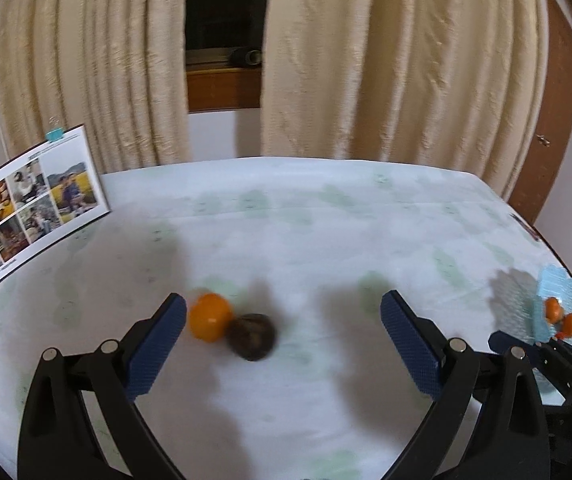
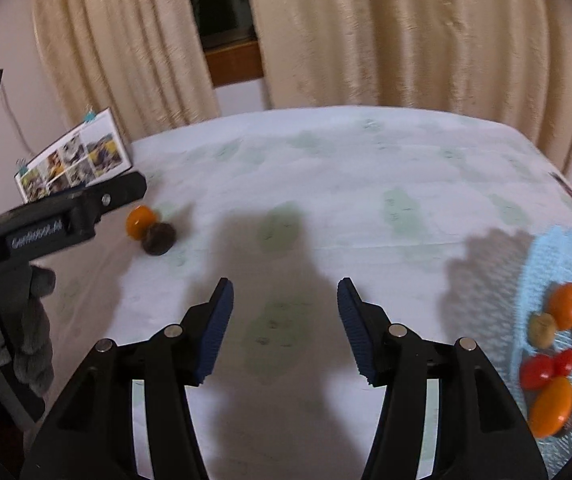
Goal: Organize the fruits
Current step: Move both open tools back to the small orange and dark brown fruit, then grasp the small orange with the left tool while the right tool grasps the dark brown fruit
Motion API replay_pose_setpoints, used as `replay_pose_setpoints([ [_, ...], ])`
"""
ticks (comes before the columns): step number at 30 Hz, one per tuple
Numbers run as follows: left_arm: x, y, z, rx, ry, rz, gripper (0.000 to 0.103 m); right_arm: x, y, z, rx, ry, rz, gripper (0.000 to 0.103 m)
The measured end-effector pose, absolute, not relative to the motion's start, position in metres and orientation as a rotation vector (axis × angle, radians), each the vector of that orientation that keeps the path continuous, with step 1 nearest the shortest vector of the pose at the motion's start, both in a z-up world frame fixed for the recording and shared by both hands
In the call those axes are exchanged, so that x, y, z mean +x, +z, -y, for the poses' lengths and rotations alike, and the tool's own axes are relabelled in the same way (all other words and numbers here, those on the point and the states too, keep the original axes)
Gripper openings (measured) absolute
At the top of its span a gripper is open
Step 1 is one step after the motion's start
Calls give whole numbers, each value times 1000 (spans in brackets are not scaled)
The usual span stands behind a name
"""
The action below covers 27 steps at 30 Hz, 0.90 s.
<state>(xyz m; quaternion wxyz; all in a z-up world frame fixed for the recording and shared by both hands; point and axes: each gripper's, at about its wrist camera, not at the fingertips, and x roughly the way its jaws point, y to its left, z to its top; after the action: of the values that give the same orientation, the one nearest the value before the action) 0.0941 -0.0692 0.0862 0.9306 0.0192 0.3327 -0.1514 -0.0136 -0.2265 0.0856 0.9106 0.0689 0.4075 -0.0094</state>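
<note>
Two round fruits (image 1: 231,330), lattice basket (image 2: 558,272)

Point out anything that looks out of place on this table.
An orange fruit and a dark brown one lie touching on the tablecloth, far from the blue mesh basket holding the other fruit.

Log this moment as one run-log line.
left hand-held gripper: open, empty | right hand-held gripper: open, empty | orange fruit, dark fruit: on tablecloth | blue basket: fruits inside
</note>
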Motion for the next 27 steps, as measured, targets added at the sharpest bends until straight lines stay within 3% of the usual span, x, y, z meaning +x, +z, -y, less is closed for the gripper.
replay_pose_setpoints([
  [7, 121, 65, 40, 2, -286, -755, 83, 6, 66, 203, 131, 49, -909, 56],
  [9, 129, 55, 34, -19, -288, -791, 75, 12, 61, 198, 128, 62, -926, 56],
  [11, 137, 45, 29, -44, -295, -831, 59, 16, 56, 193, 125, 76, -942, 56],
  [13, 142, 35, 25, -73, -293, -861, 52, 21, 53, 189, 123, 92, -955, 56],
  [17, 148, 29, 21, -98, -296, -868, 50, 33, 47, 180, 113, 119, -976, 56],
  [21, 153, 25, 19, -121, -323, -879, 38, 47, 42, 170, 104, 145, -991, 56],
  [27, 155, 25, 13, -150, -334, -881, 37, 67, 38, 153, 94, 189, -994, 56],
])
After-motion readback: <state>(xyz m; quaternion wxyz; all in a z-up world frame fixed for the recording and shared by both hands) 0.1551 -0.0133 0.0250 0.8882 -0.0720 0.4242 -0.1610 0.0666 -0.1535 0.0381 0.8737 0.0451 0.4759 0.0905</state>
